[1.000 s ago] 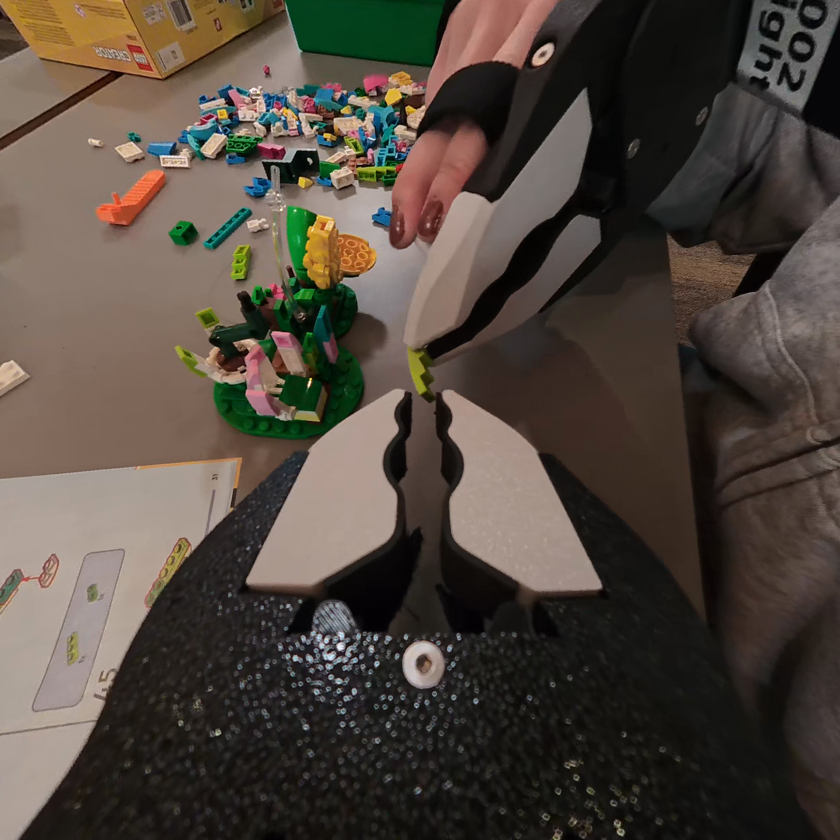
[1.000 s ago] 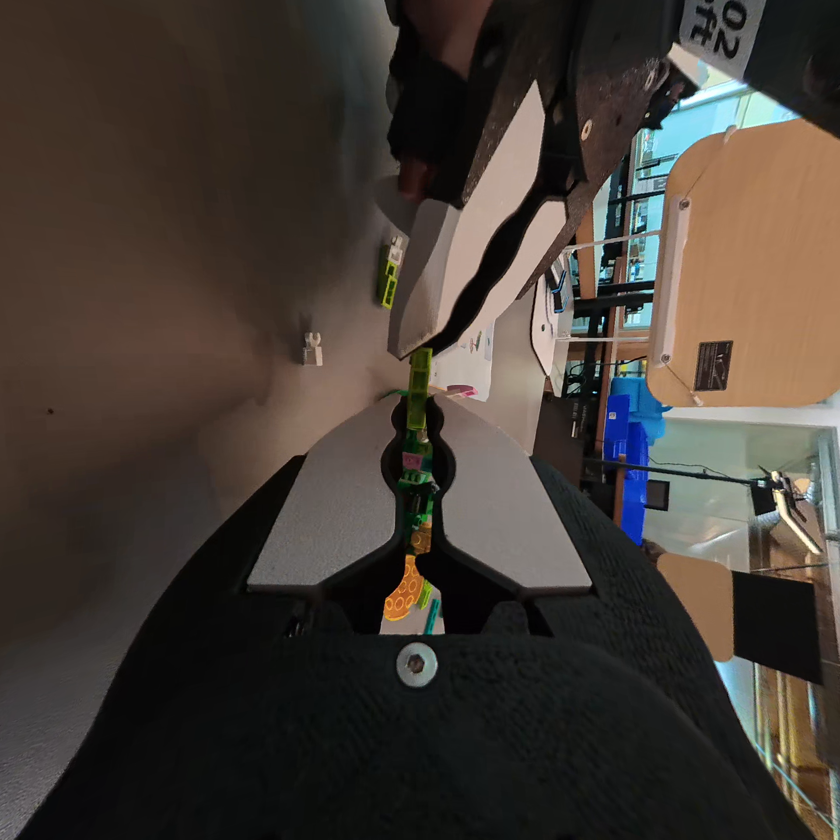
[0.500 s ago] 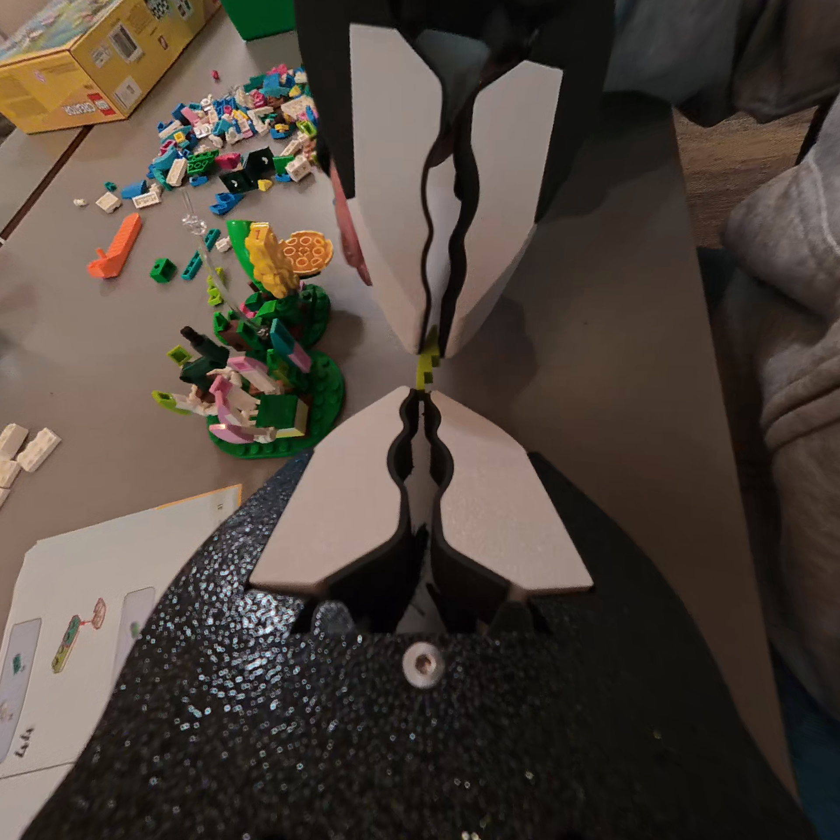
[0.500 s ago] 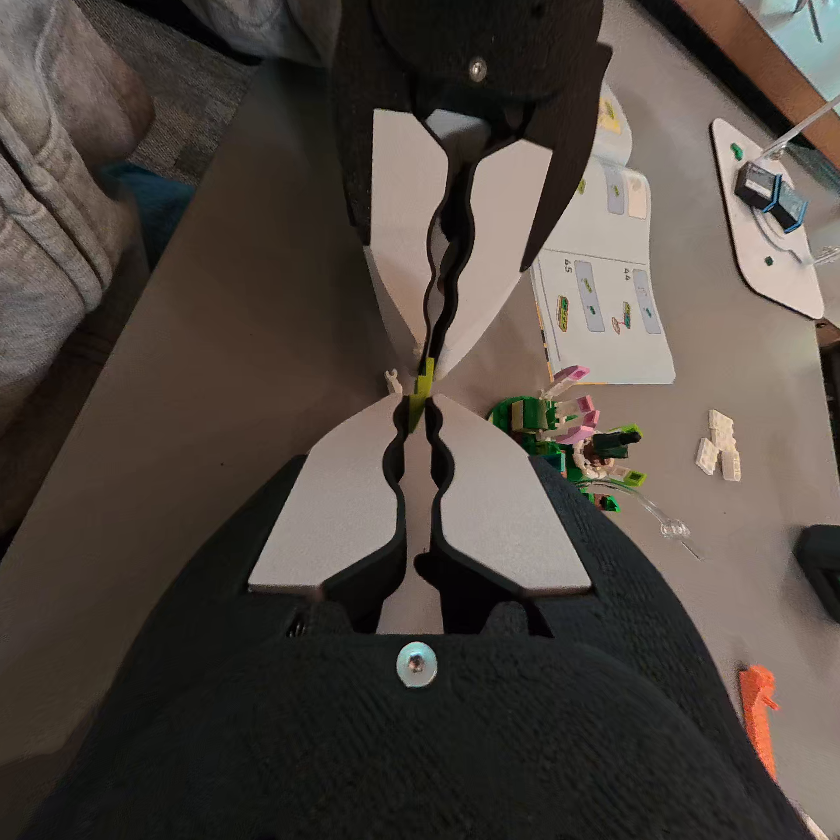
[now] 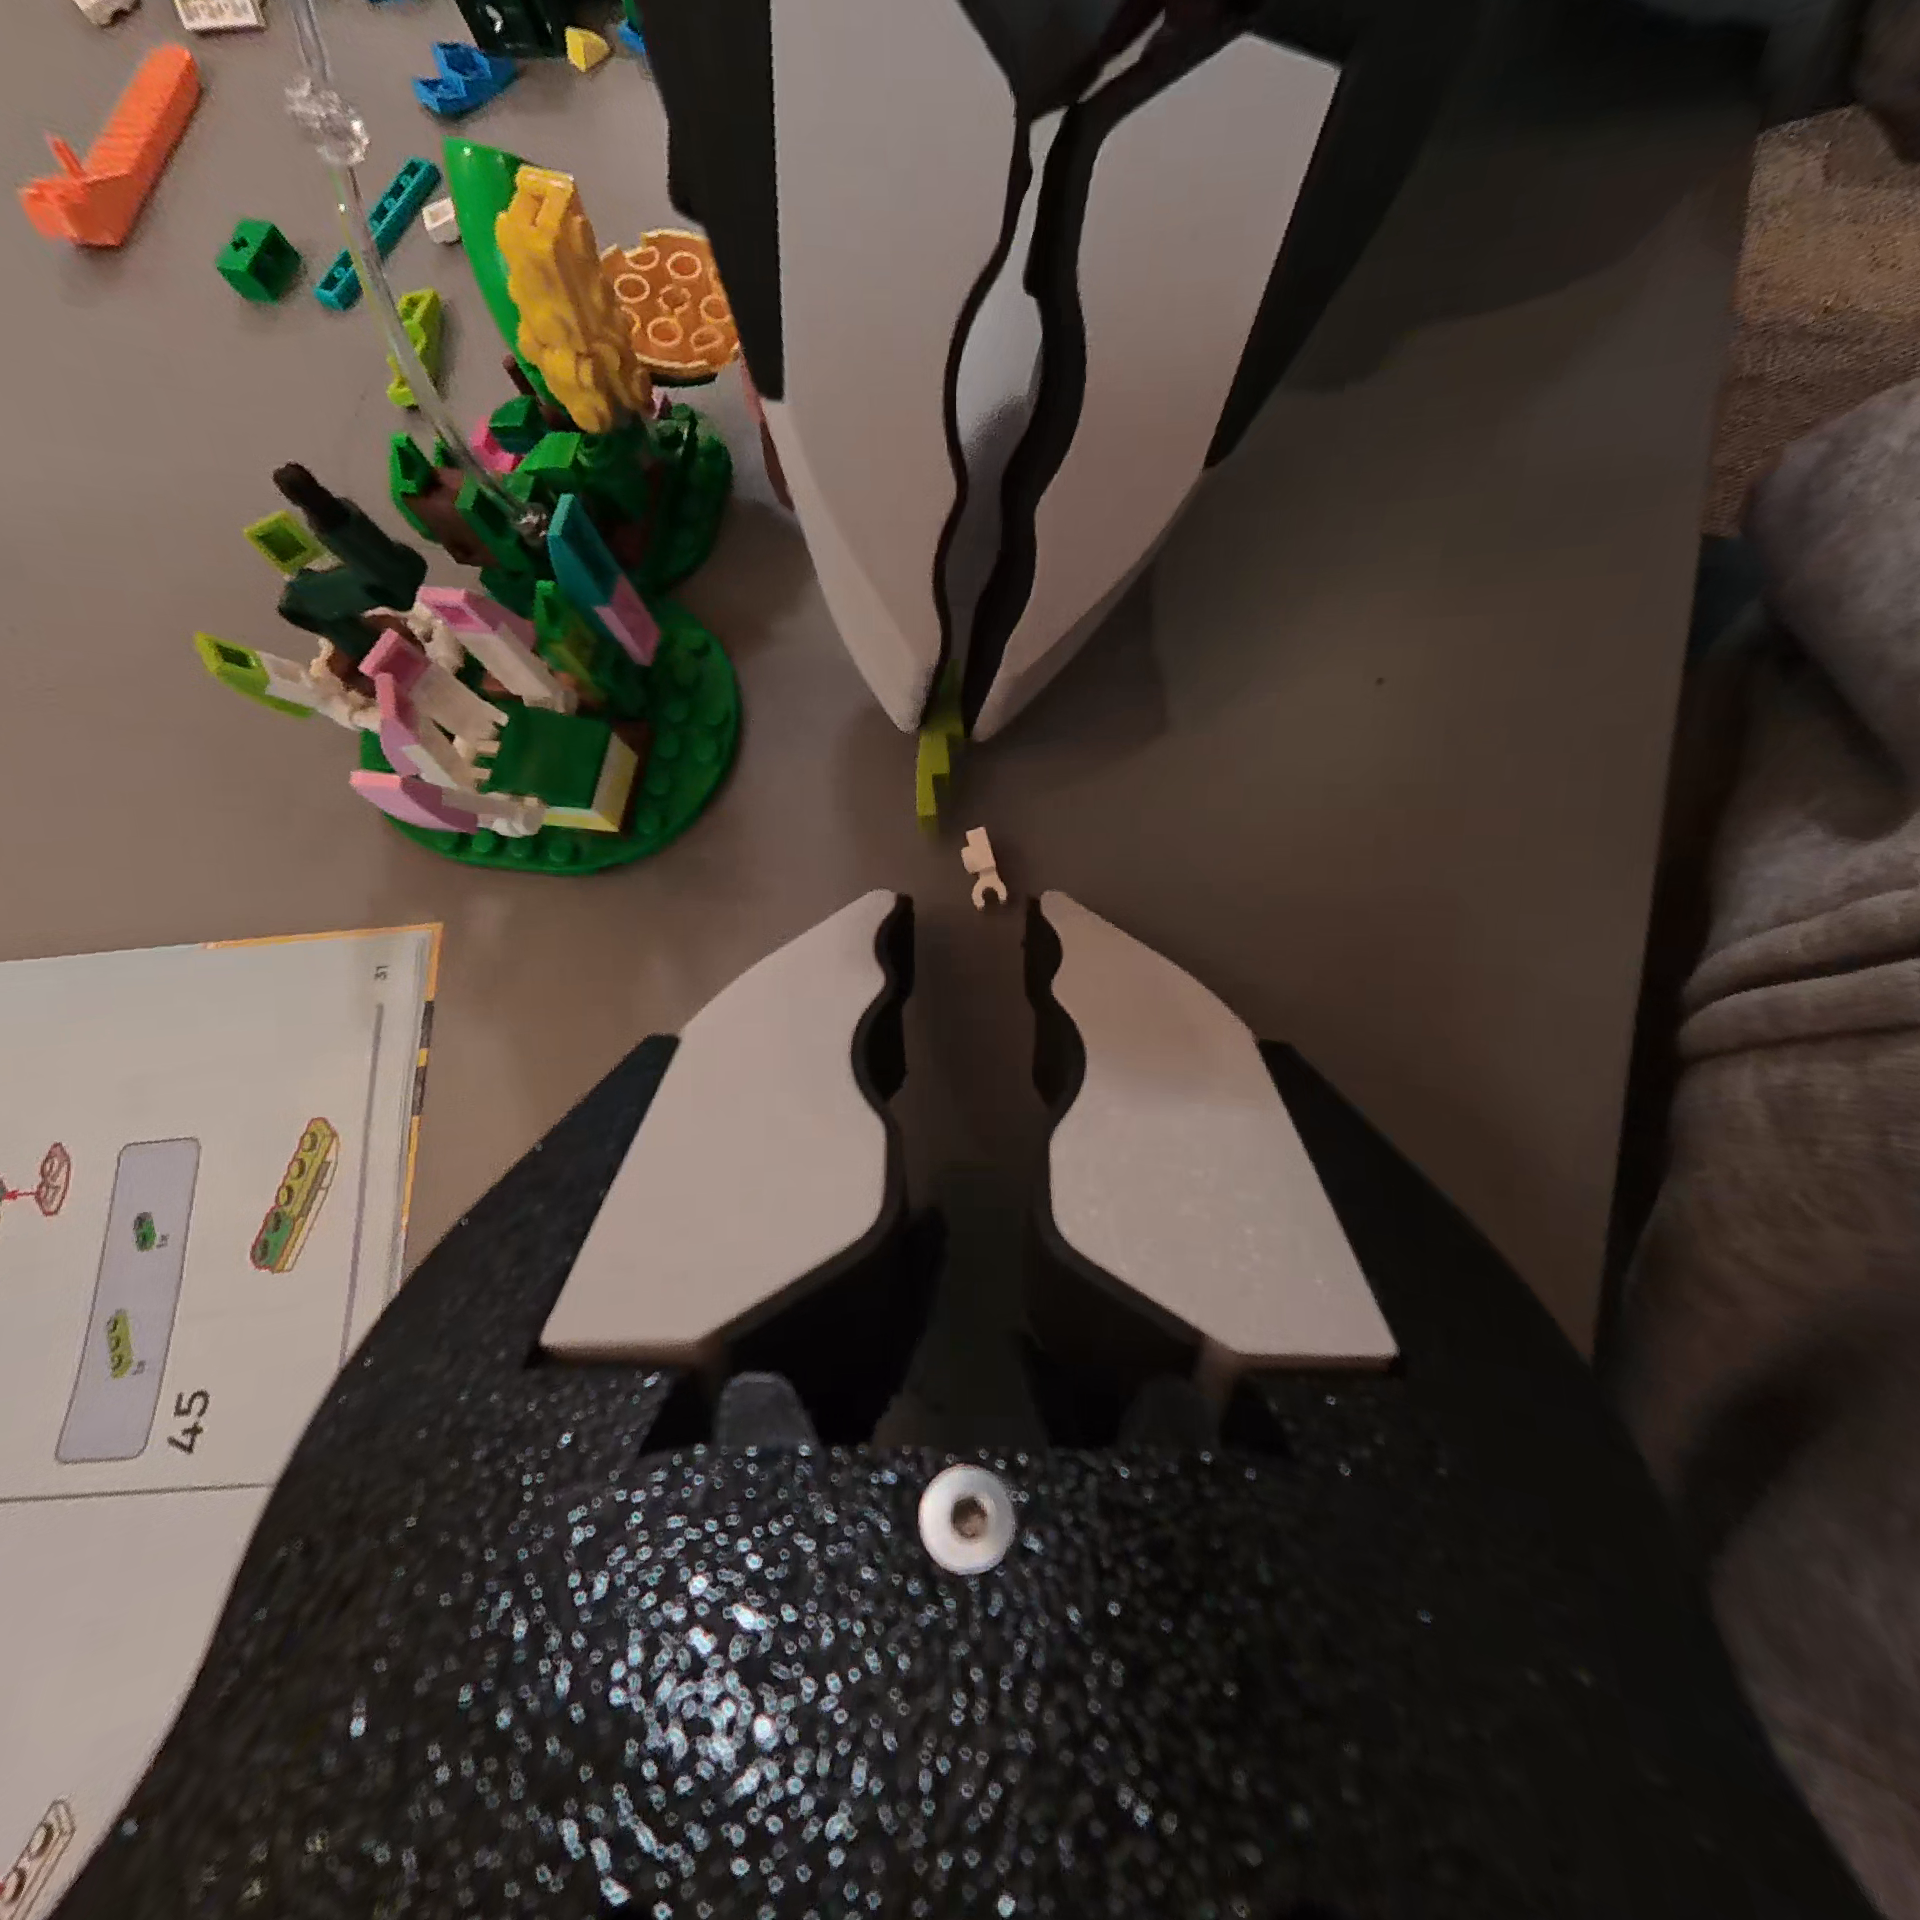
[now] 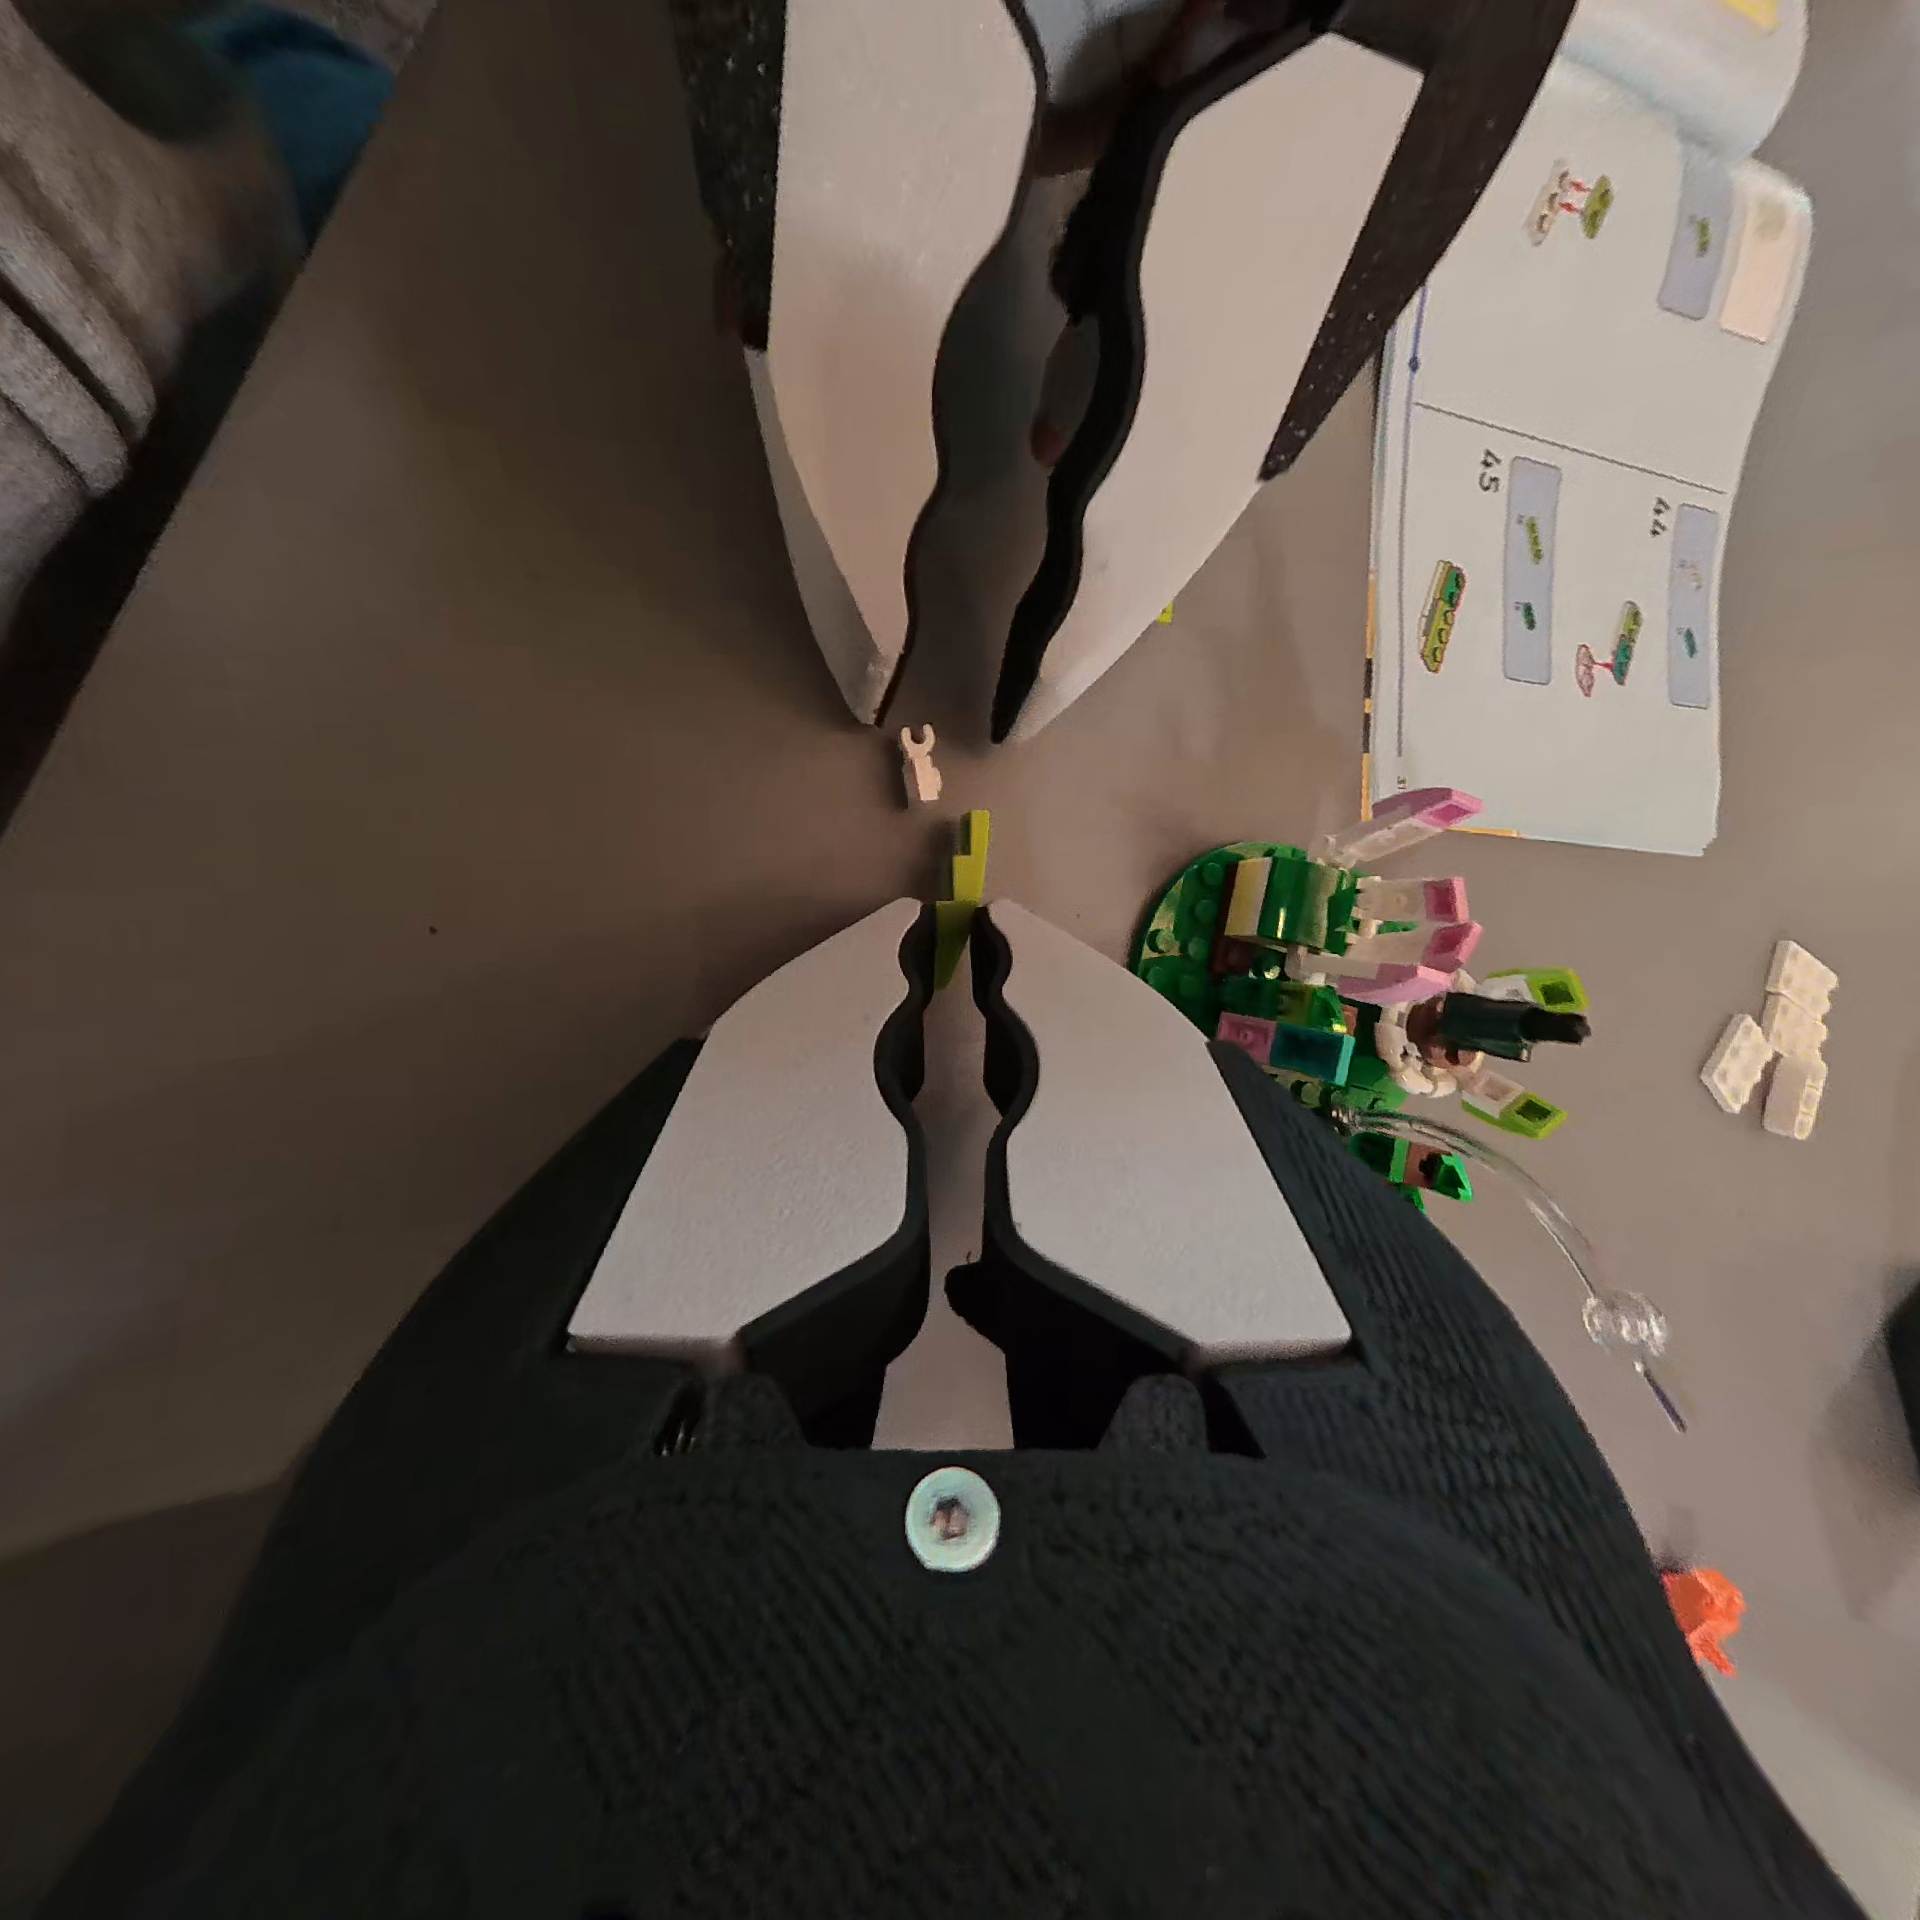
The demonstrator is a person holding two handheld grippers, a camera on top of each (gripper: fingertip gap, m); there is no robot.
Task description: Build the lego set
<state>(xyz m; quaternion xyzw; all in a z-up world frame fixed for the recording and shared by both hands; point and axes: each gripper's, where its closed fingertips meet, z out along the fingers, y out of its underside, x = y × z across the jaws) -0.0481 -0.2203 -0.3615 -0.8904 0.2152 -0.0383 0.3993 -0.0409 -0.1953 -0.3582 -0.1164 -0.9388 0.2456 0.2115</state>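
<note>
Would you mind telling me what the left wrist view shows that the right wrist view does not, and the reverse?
Only the left wrist view shows the yellow flower and blue bricks. Only the right wrist view shows the loose white bricks. Both show the right gripper shut on the lime piece, the open left gripper, the small white clip piece, the green model and the instruction booklet.

Right gripper (image 6: pixel 954 909), lower centre, is pinching a lime-green piece (image 6: pixel 961 894); left gripper (image 6: pixel 935 727), upper centre, is gaping over a white clip (image 6: pixel 920 769); flower model (image 6: pixel 1340 997) is standing at right.
</note>
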